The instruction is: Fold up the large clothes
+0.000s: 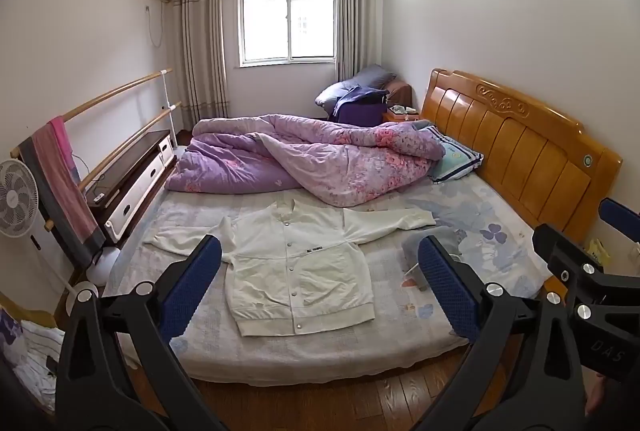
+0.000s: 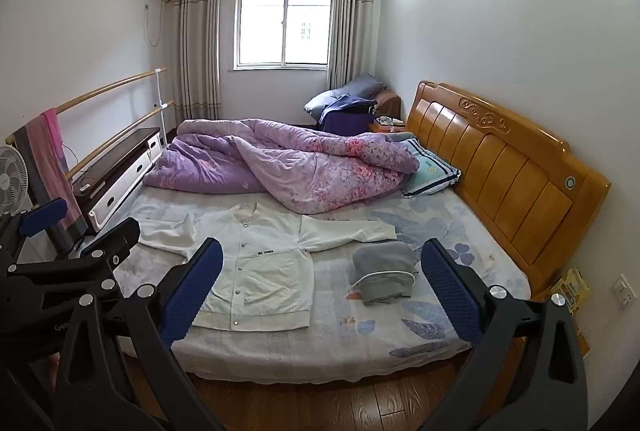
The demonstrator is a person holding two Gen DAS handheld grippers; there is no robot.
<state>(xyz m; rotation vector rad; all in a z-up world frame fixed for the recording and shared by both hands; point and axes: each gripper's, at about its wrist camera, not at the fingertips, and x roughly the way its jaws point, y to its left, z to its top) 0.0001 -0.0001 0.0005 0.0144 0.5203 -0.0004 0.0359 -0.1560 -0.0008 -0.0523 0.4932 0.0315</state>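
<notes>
A white snap-button jacket (image 1: 296, 271) lies flat and face up on the bed, both sleeves spread out; it also shows in the right wrist view (image 2: 256, 271). A folded grey garment (image 2: 386, 271) lies to its right on the sheet, partly hidden in the left wrist view (image 1: 432, 243). My left gripper (image 1: 320, 287) is open and empty, held above the bed's near edge in front of the jacket. My right gripper (image 2: 320, 287) is open and empty, to the right of the left one, facing the jacket hem and the grey garment.
A crumpled purple floral quilt (image 1: 304, 159) fills the far half of the bed (image 2: 320, 347). A striped pillow (image 2: 432, 171) lies by the wooden headboard (image 1: 520, 155). A fan (image 1: 16, 199), a rail with towels (image 1: 60, 183) and a low cabinet (image 1: 136, 175) stand on the left. Wood floor lies below.
</notes>
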